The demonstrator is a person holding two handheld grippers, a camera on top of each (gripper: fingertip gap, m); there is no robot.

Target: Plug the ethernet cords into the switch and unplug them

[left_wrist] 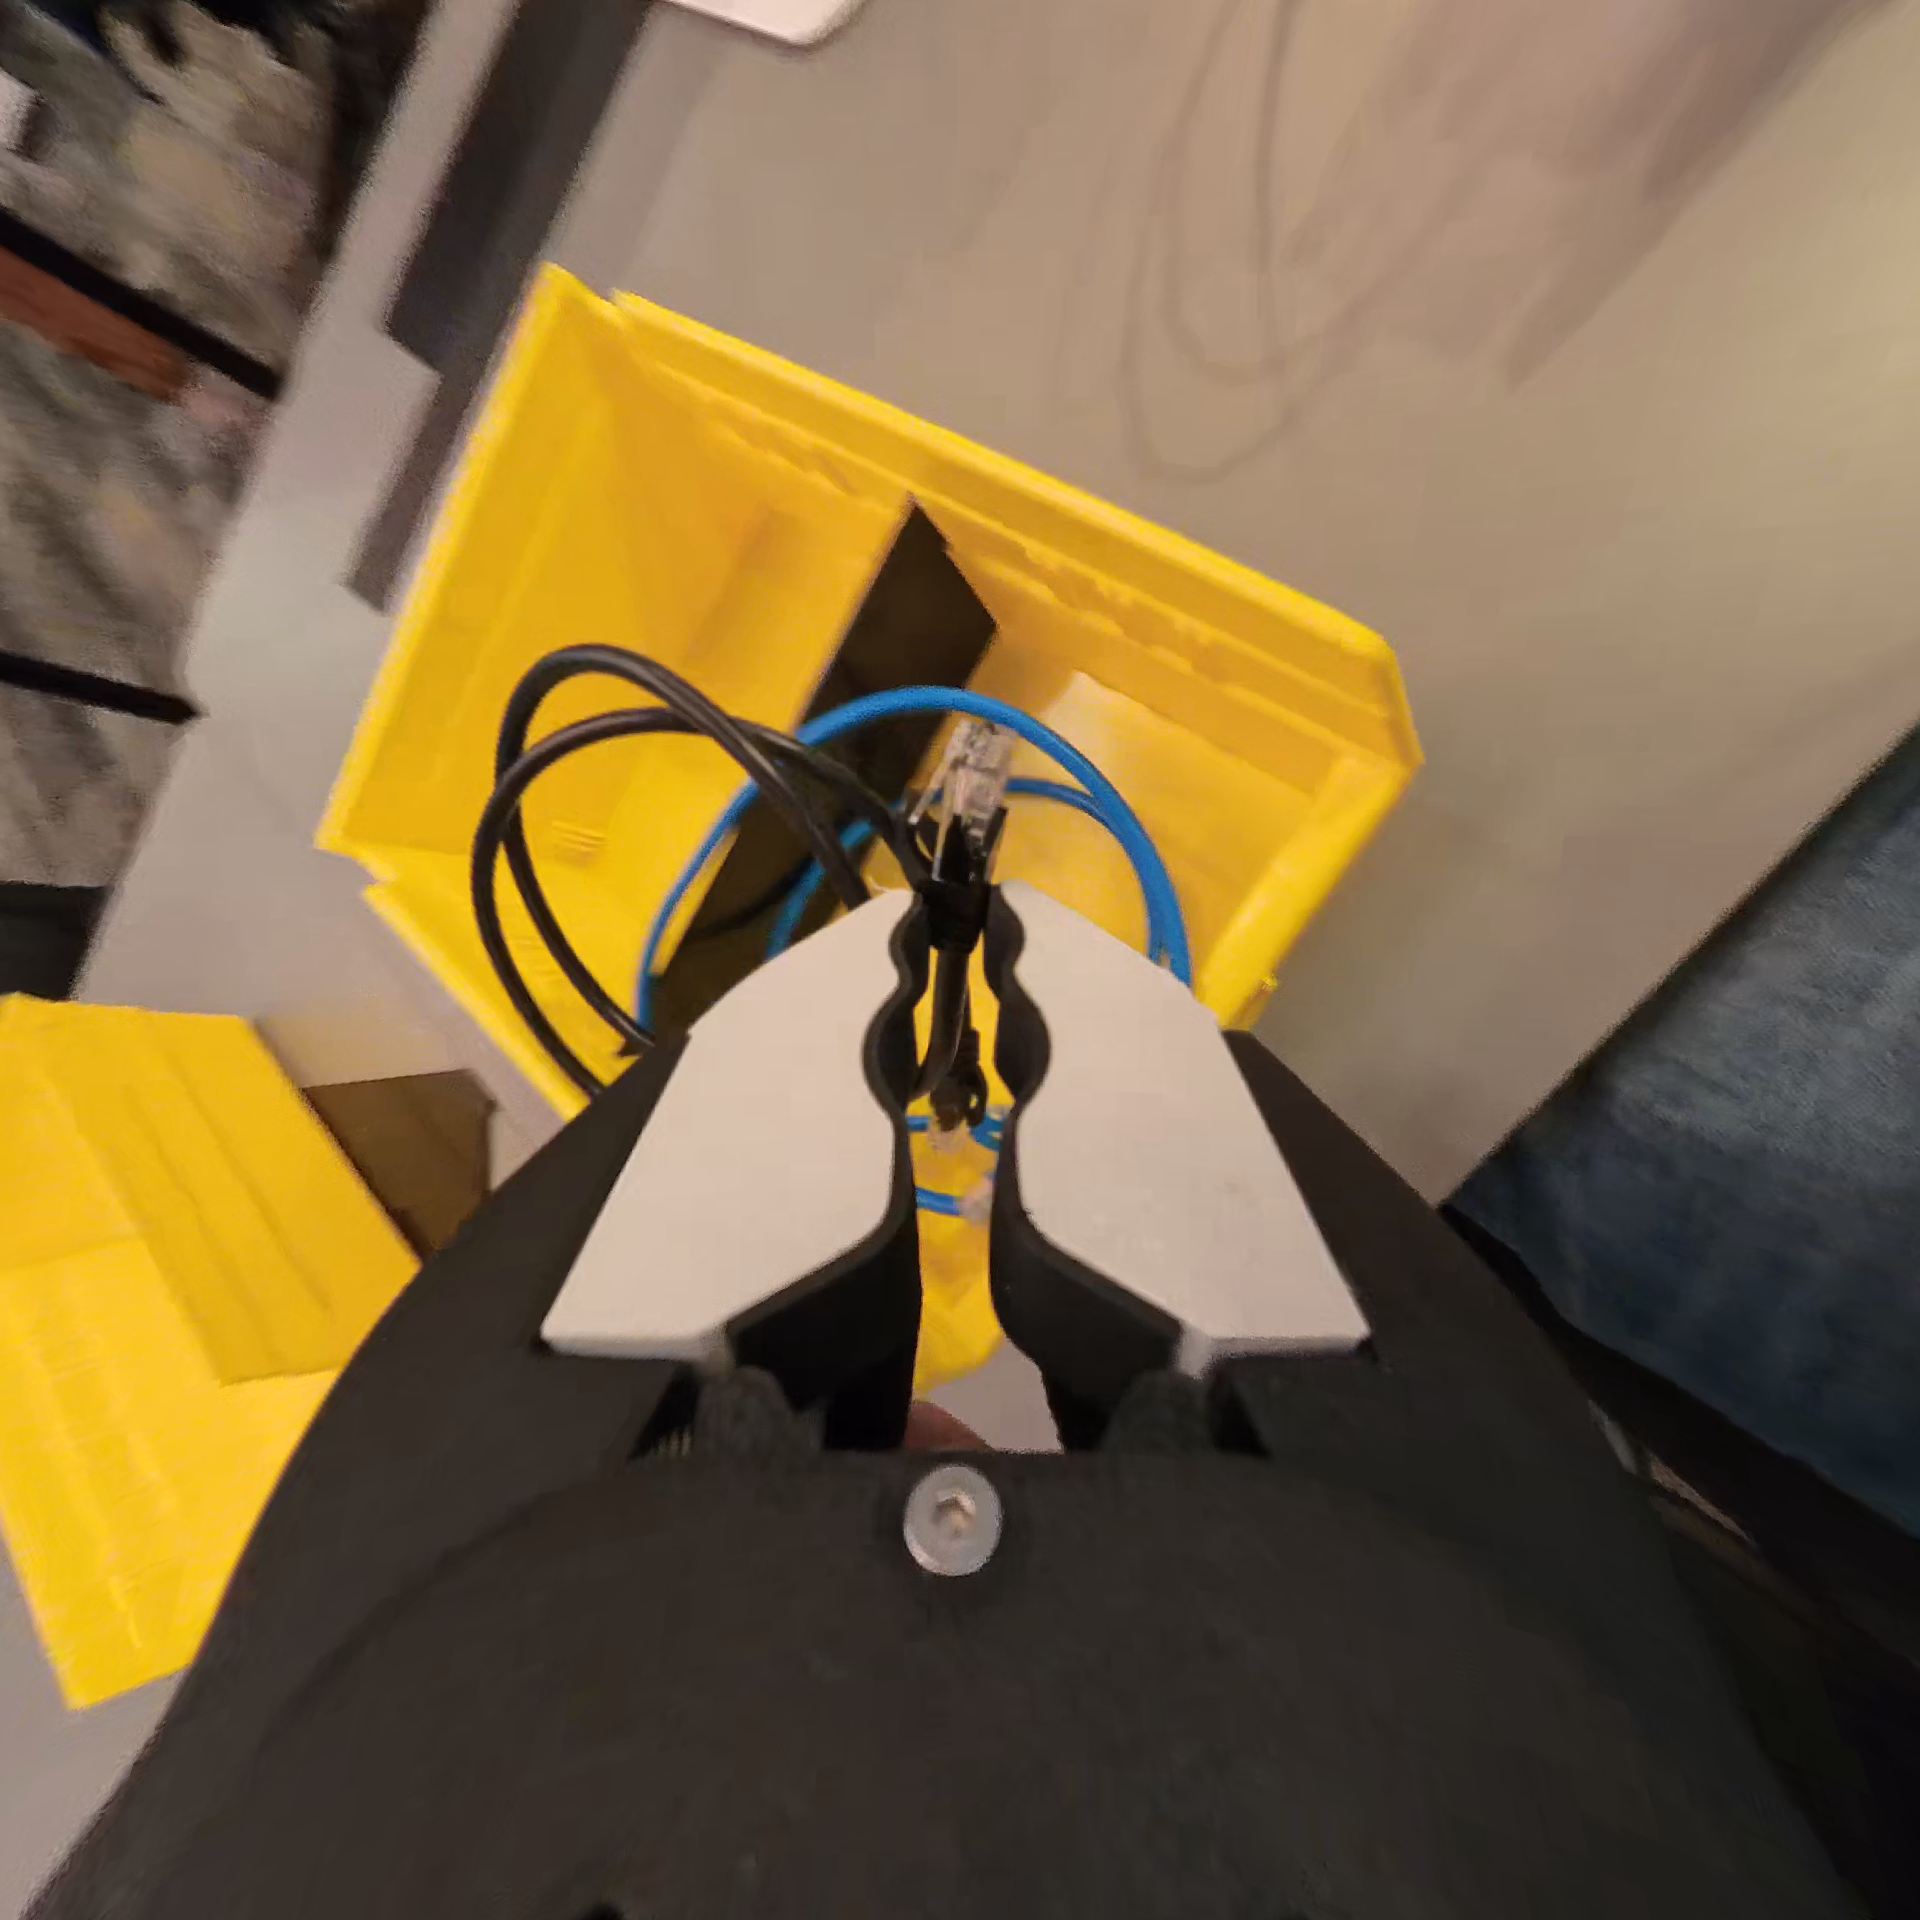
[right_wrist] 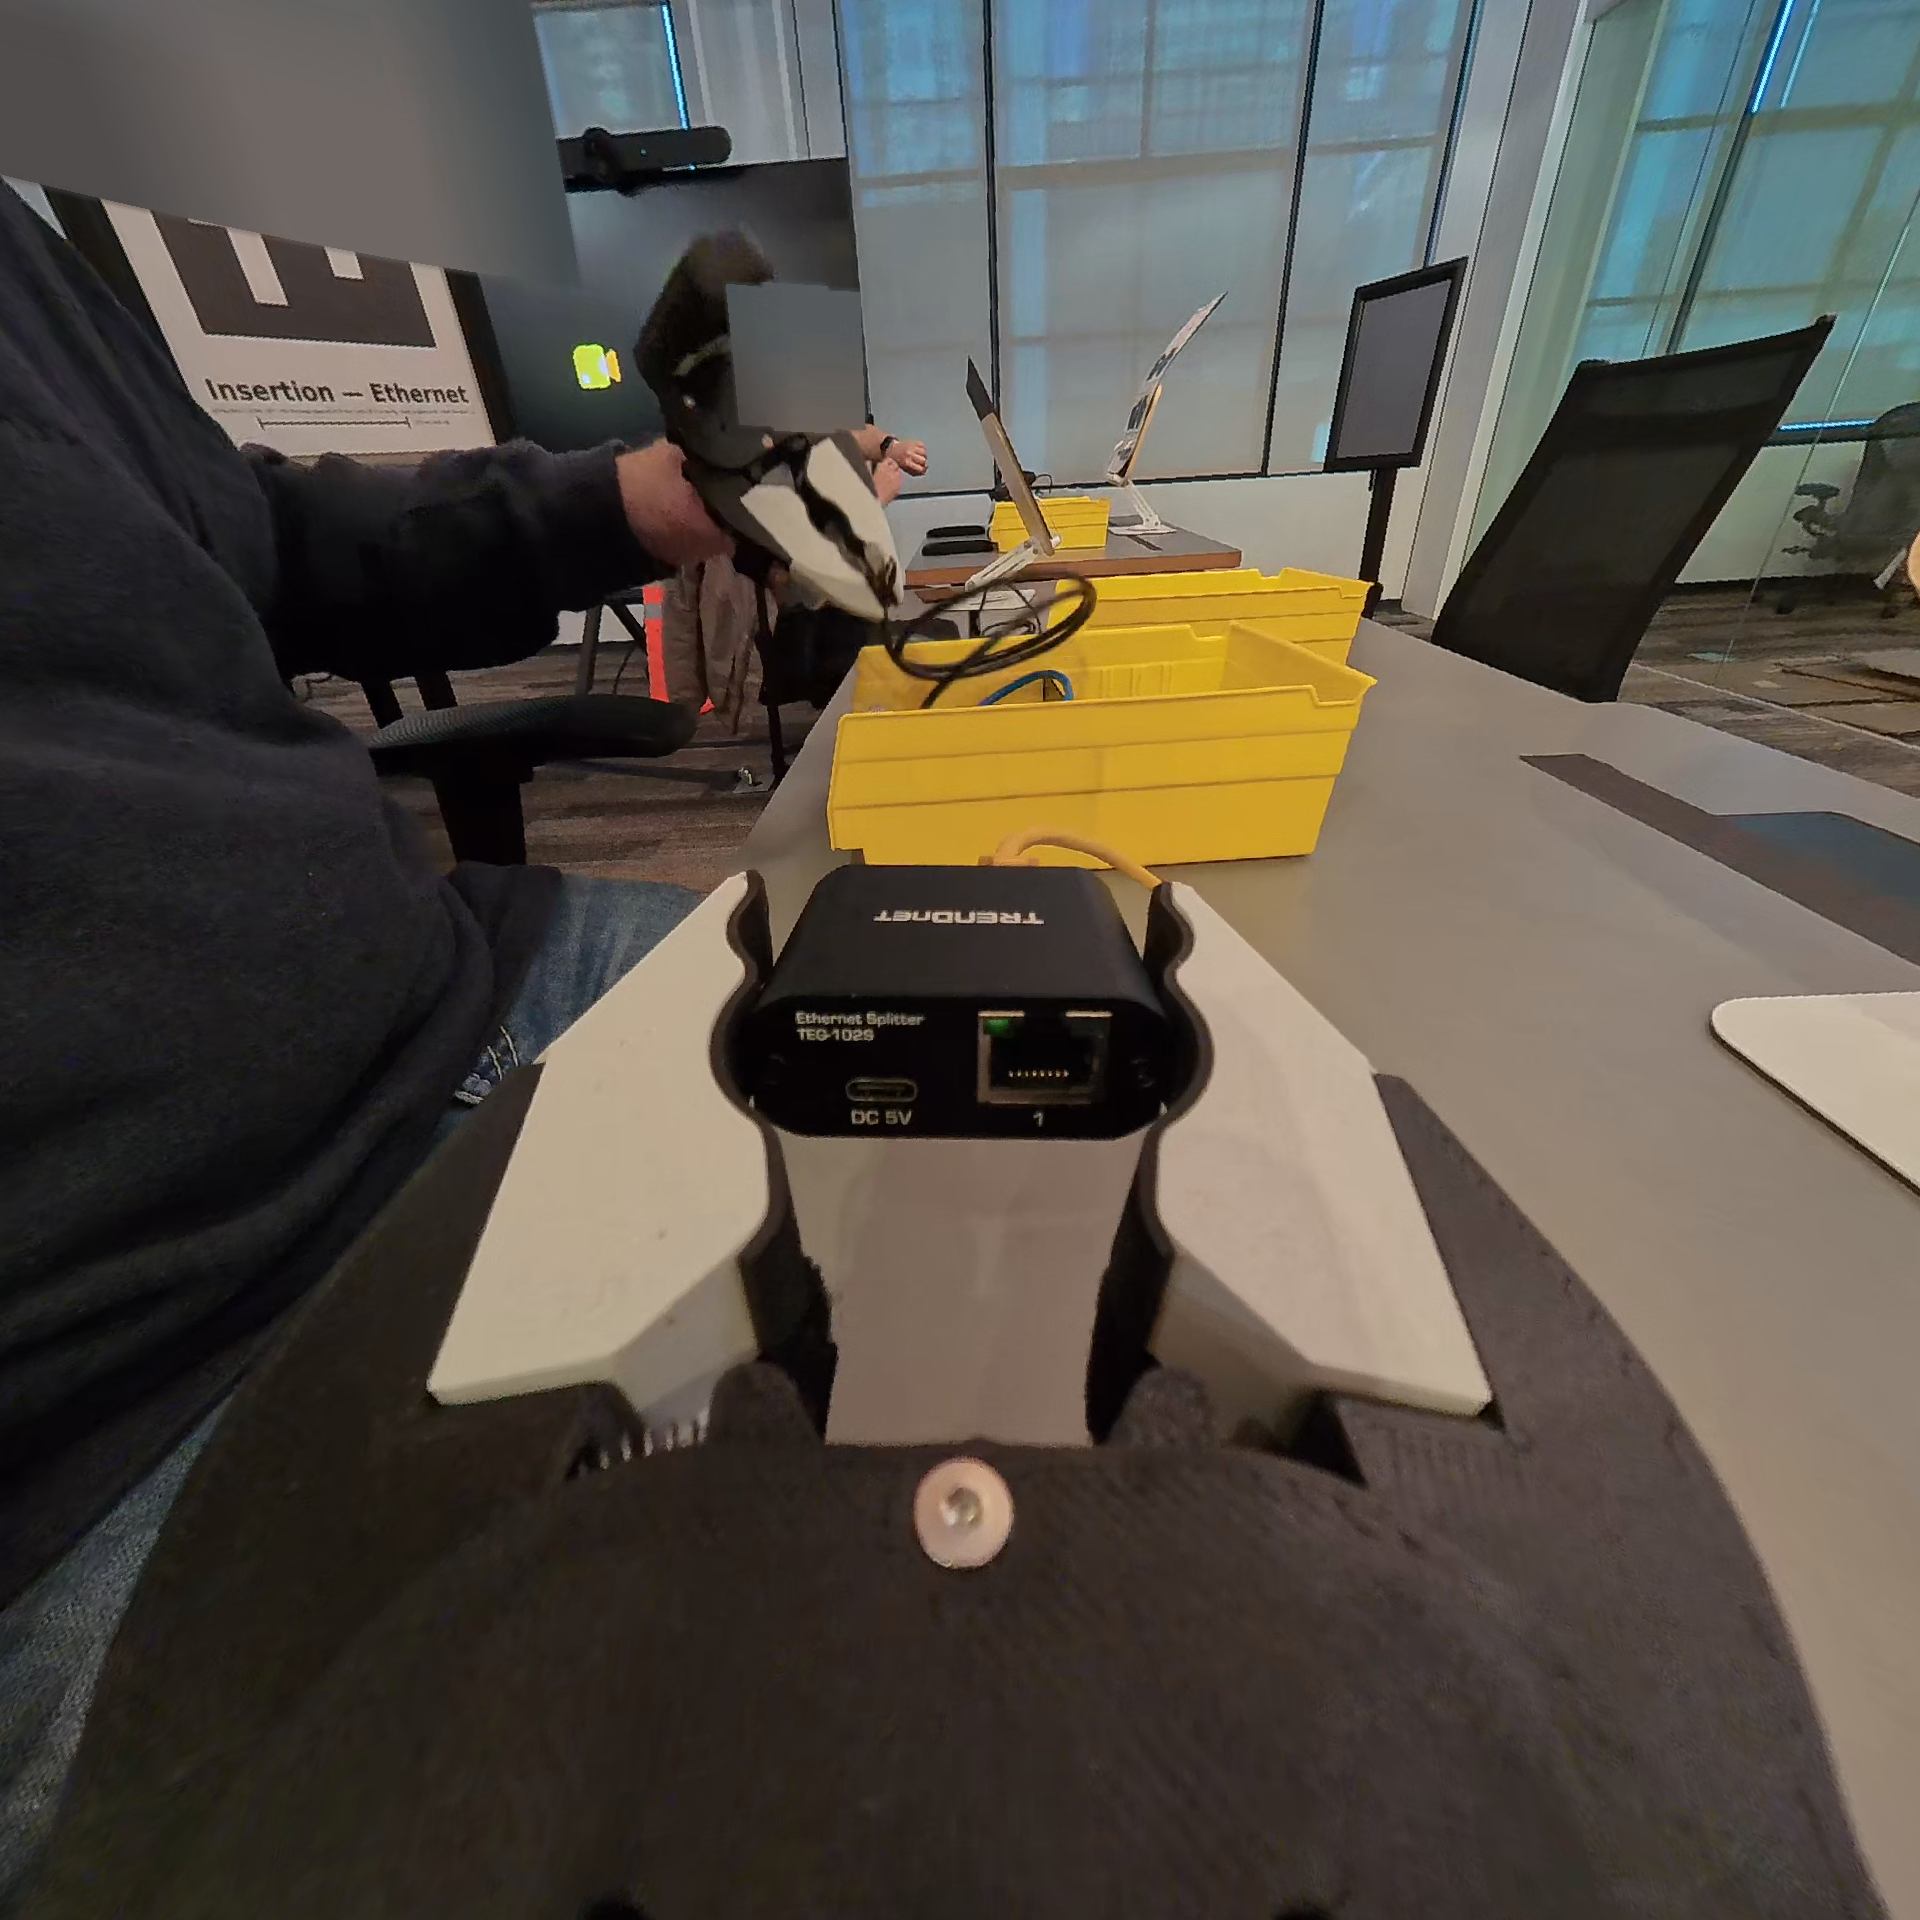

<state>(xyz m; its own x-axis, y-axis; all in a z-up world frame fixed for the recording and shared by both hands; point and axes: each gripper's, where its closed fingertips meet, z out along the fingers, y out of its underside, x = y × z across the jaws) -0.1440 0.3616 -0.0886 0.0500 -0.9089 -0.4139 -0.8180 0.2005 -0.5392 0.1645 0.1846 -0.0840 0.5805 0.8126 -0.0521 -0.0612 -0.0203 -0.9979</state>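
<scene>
My left gripper (left_wrist: 958, 896) is shut on a black ethernet cord (left_wrist: 951, 914) just behind its clear plug (left_wrist: 977, 764), which points forward. The cord's loops (left_wrist: 582, 790) hang over a yellow bin (left_wrist: 1195, 623) that holds a blue cord (left_wrist: 1101, 790). In the right wrist view the left gripper (right_wrist: 883, 603) is held in the air above that bin (right_wrist: 1091, 769), the black cord (right_wrist: 987, 634) dangling from it. My right gripper (right_wrist: 958, 904) is shut on a small black switch (right_wrist: 956, 997) on the grey table (right_wrist: 1558, 1039). Its near face shows an empty port (right_wrist: 1042, 1060). A yellow cord (right_wrist: 1081, 847) leaves its far side.
A second yellow bin (left_wrist: 156, 1247) lies at the lower left of the left wrist view; another (right_wrist: 1226, 603) stands behind the first in the right wrist view. A white pad (right_wrist: 1839, 1070) lies at the table's right. A person's dark sleeve (right_wrist: 312, 582) and black chairs (right_wrist: 1621, 499) border the table. My right fingertips sit around 35 centimeters from my left ones.
</scene>
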